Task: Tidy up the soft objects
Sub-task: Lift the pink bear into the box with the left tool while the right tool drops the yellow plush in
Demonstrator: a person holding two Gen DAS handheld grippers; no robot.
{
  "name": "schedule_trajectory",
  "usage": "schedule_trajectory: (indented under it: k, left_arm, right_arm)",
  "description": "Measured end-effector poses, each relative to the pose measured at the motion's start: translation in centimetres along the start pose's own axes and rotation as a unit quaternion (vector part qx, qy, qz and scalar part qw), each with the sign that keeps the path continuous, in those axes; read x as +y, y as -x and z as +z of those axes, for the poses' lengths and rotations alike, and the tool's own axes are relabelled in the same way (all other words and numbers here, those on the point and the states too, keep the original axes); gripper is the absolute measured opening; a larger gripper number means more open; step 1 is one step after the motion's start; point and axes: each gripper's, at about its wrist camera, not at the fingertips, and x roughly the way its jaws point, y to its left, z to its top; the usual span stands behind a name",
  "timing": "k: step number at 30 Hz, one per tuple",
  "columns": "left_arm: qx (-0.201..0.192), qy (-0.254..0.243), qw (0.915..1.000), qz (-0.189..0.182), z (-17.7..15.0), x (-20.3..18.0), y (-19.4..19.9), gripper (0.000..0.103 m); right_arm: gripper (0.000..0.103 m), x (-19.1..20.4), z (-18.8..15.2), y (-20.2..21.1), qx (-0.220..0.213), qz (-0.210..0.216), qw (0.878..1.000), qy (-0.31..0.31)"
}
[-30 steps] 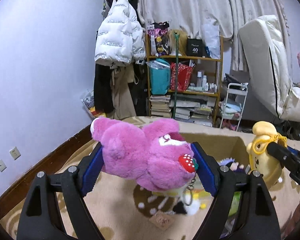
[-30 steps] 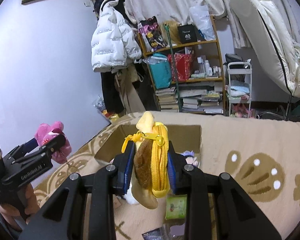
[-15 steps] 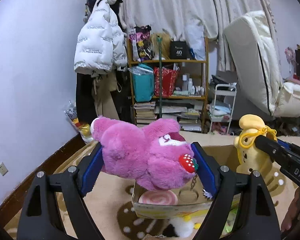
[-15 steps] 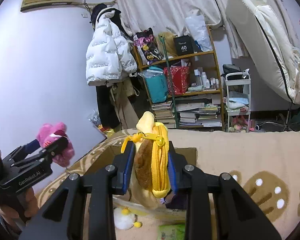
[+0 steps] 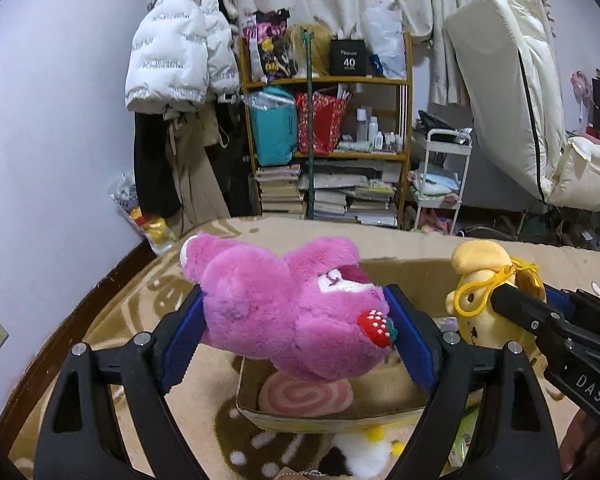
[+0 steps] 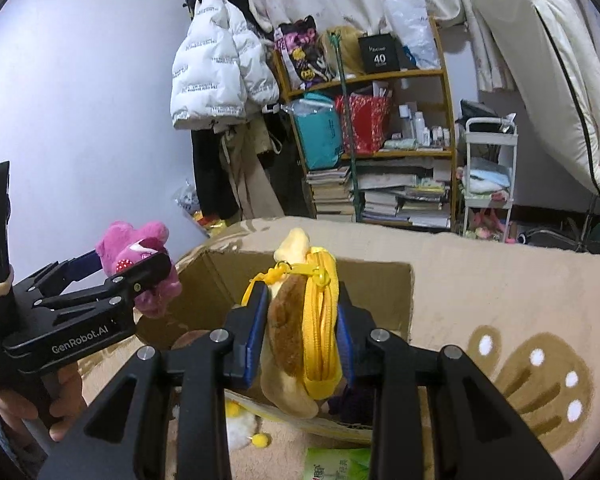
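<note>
Pink plush bear clamped in left gripper jaws | yellow plush pouch clamped in right gripper jaws | both above cardboard box at 12 o'clock | step: deposit | next: lower, release.

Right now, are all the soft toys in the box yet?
Not yet. A pink swirl cushion already lies in the cardboard box. The left gripper holds the pink plush and the right gripper holds the yellow plush above it. A white plush remains outside.
</note>
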Motion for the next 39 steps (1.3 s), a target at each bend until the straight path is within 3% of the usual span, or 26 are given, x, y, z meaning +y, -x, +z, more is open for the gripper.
schedule_trajectory:
  k: [7, 20, 22, 26, 30, 35, 39]
  left_arm:
    - [0.029, 0.003, 0.9996, -0.008, -0.5, -0.2, -1.3, 0.085]
    - [0.034, -0.024, 0.9991, -0.009, -1.1, -1.3, -1.3, 0.088]
    - [0.037, -0.024, 0.999, -0.008, -1.1, -1.3, -1.4, 0.088]
    - [0.046, -0.028, 0.9985, -0.003, -1.4, -1.4, -1.5, 0.089]
    - [0.048, -0.029, 0.9984, -0.004, -1.4, -1.5, -1.4, 0.093]
    - [0.04, -0.033, 0.9986, 0.003, -1.4, -1.4, -0.9, 0.094]
    - [0.035, -0.026, 0.999, 0.013, -1.4, -1.2, 0.0, 0.1]
  right_arm:
    - [0.035, -0.1, -0.3, -0.2, 0.005, 0.0, 1.0, 0.0]
    - [0.039, -1.2, -0.2, -0.9, 0.019, 0.003, 0.999, -0.03]
    - [0.045, -1.3, -0.2, -0.9, 0.02, 0.0, 0.999, -0.029]
    - [0.046, -1.5, -0.3, -0.8, 0.024, -0.003, 0.999, -0.029]
    - [0.061, -1.8, -0.3, -0.6, 0.022, -0.013, 0.999, -0.03]
    - [0.063, -2.3, -0.1, -0.1, 0.022, -0.015, 0.999, -0.045]
    - [0.076, -2.7, 0.0, 0.8, 0.012, -0.021, 0.998, -0.053]
